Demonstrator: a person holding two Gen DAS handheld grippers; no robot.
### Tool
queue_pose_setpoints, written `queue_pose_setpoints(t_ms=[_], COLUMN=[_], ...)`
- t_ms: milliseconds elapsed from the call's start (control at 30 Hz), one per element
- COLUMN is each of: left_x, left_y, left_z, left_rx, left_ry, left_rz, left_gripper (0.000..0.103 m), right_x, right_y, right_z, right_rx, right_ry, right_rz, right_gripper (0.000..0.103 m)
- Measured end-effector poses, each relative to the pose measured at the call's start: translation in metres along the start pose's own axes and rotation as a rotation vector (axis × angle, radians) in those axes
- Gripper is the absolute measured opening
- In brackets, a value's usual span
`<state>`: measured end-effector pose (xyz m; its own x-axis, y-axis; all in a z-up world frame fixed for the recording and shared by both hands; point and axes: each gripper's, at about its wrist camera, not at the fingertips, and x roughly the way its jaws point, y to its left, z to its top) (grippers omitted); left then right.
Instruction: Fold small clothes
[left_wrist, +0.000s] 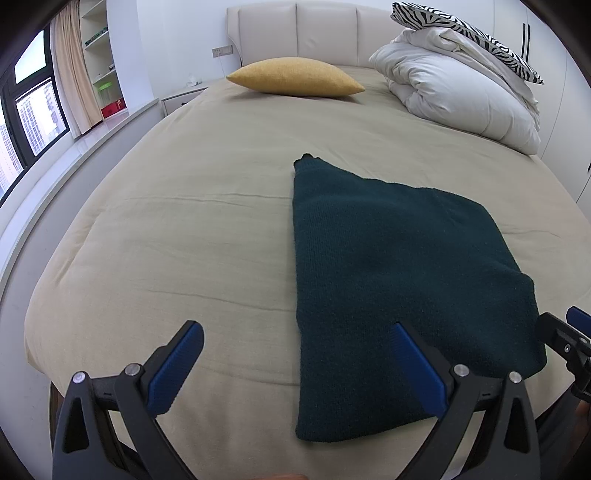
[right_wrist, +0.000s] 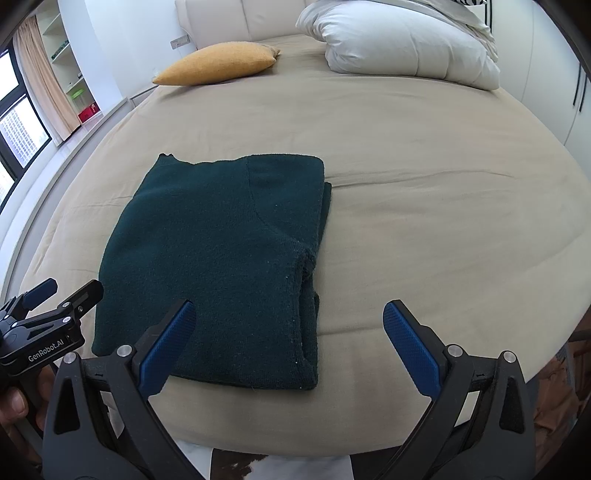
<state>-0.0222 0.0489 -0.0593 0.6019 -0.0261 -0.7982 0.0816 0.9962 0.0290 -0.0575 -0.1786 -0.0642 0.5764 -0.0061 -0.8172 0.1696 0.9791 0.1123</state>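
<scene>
A dark green knit garment (left_wrist: 388, 266) lies folded flat on the beige bed (left_wrist: 184, 229), near its foot edge. It also shows in the right wrist view (right_wrist: 221, 258), with stacked layers along its right side. My left gripper (left_wrist: 295, 332) is open and empty, above the garment's near left corner. My right gripper (right_wrist: 290, 314) is open and empty, above the garment's near right corner. The right gripper also shows at the right edge of the left wrist view (left_wrist: 569, 339), and the left gripper at the left edge of the right wrist view (right_wrist: 55, 314).
A yellow pillow (left_wrist: 295, 77) lies near the cream headboard (left_wrist: 306, 33). A bundled white duvet (left_wrist: 458, 88) with a zebra-print pillow (left_wrist: 469, 33) on it fills the far right. A window ledge (left_wrist: 74, 155) and shelves (left_wrist: 99, 55) run along the left.
</scene>
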Motion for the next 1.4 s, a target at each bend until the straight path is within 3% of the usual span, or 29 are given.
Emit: queue_pose_setpoints(t_ms=[1400], left_x=[0.0029], left_y=[0.0019], left_z=[-0.0056], left_rx=[-0.006], left_ry=[0.010], left_rz=[-0.009], left_gripper=[0.103], right_x=[0.0011], right_y=[0.0028], right_z=[-0.0039], right_rx=[0.002], right_ry=[0.003], right_rz=[0.001], right_gripper=[0.103])
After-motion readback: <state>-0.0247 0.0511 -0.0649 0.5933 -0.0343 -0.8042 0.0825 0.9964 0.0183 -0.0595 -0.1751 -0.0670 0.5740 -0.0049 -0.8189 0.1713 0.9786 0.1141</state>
